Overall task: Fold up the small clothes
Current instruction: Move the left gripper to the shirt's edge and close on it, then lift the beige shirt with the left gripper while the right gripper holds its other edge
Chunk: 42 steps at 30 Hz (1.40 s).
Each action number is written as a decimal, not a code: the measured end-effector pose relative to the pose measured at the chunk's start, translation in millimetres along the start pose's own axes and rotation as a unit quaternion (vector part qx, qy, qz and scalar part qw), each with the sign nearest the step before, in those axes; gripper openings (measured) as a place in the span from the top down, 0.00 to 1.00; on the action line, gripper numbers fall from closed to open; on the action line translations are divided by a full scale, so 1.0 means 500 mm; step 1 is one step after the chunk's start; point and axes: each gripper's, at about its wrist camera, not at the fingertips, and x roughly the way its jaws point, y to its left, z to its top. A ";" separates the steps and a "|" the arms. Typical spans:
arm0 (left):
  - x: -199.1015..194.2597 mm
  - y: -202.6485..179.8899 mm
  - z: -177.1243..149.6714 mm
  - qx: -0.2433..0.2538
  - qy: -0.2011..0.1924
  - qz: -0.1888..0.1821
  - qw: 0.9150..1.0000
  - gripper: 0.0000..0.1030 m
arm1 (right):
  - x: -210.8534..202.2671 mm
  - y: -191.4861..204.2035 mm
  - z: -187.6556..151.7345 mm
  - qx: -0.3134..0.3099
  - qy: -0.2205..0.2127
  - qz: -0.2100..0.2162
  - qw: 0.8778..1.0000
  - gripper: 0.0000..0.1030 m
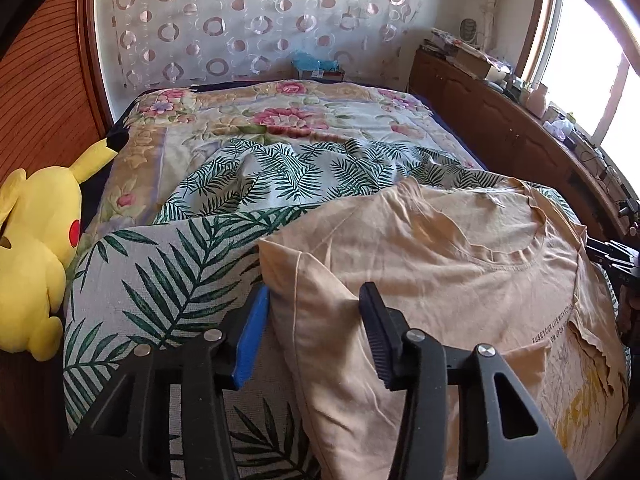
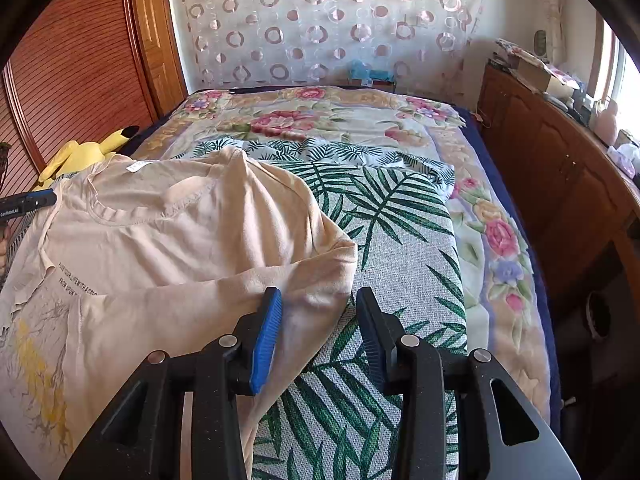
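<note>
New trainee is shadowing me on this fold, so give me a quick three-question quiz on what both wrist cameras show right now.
1. True or false: the left gripper is clamped shut on the beige T-shirt.
2. Multiple choice: the T-shirt lies on A) a bare floor, B) a palm-leaf cloth, C) a wooden table.
3. Fill in: the yellow plush toy sits on the bed's ____ side in the left wrist view.

Key: 1 false, its jaws stand apart around a sleeve fold; the right gripper is open too. 2 B. 3 left.

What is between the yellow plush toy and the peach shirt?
Only leaf-print cloth lies between the yellow plush toy and the peach shirt. The left wrist view shows that stretch best.
</note>
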 end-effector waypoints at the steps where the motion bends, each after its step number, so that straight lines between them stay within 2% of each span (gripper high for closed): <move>1: 0.003 0.002 0.000 -0.003 0.000 0.000 1.000 0.54 | 0.000 -0.001 0.000 0.000 0.000 0.000 1.000 0.60; 2: 0.005 0.003 -0.001 -0.004 0.001 -0.001 1.000 0.56 | 0.001 -0.002 0.000 0.000 0.000 0.000 1.000 0.60; 4: 0.009 0.005 -0.003 -0.007 0.003 -0.007 1.000 0.69 | 0.001 -0.004 0.000 0.001 0.000 0.001 1.000 0.60; 6: 0.004 0.006 -0.005 -0.006 0.001 -0.016 1.000 0.93 | -0.001 -0.002 0.001 0.000 0.000 0.000 1.000 0.60; 9: -0.022 0.016 -0.002 -0.015 -0.024 -0.019 0.999 0.95 | 0.000 -0.002 0.000 0.000 0.000 0.001 1.000 0.60; 12: -0.051 0.042 0.006 -0.033 -0.052 -0.001 0.998 0.95 | -0.002 -0.001 0.000 -0.001 0.000 0.000 1.000 0.60; 27: 0.005 0.062 -0.007 -0.027 -0.012 0.016 0.999 0.95 | 0.004 -0.002 0.011 0.001 0.003 0.000 1.000 0.58; 31: 0.009 0.062 -0.004 -0.019 -0.011 0.016 1.000 0.87 | 0.019 -0.004 0.030 0.003 0.008 -0.006 1.000 0.58; 33: 0.011 0.060 -0.003 -0.016 -0.011 0.014 1.000 0.80 | 0.025 0.000 0.034 -0.001 0.008 -0.006 1.000 0.58; 36: 0.011 0.051 -0.003 -0.006 -0.010 0.019 1.000 0.78 | 0.030 0.006 0.038 -0.006 0.006 0.003 1.000 0.59; 37: 0.011 0.047 -0.004 -0.002 -0.010 0.021 1.000 0.78 | 0.031 0.012 0.038 -0.013 0.005 0.006 1.000 0.66; 38: 0.011 0.042 -0.005 0.005 -0.008 0.008 1.000 0.92 | 0.031 0.019 0.038 -0.021 0.005 0.012 1.000 0.79; 39: 0.010 0.038 -0.007 0.008 -0.002 -0.012 1.000 0.95 | 0.030 0.027 0.037 -0.031 0.005 0.003 1.000 0.82; 40: 0.008 0.034 -0.006 0.009 0.000 -0.015 1.000 0.95 | 0.029 0.037 0.038 -0.039 0.008 -0.013 0.999 0.91; 42: -0.008 0.026 -0.010 0.008 -0.002 -0.012 1.000 0.96 | 0.022 0.054 0.038 -0.058 0.009 -0.017 0.998 0.94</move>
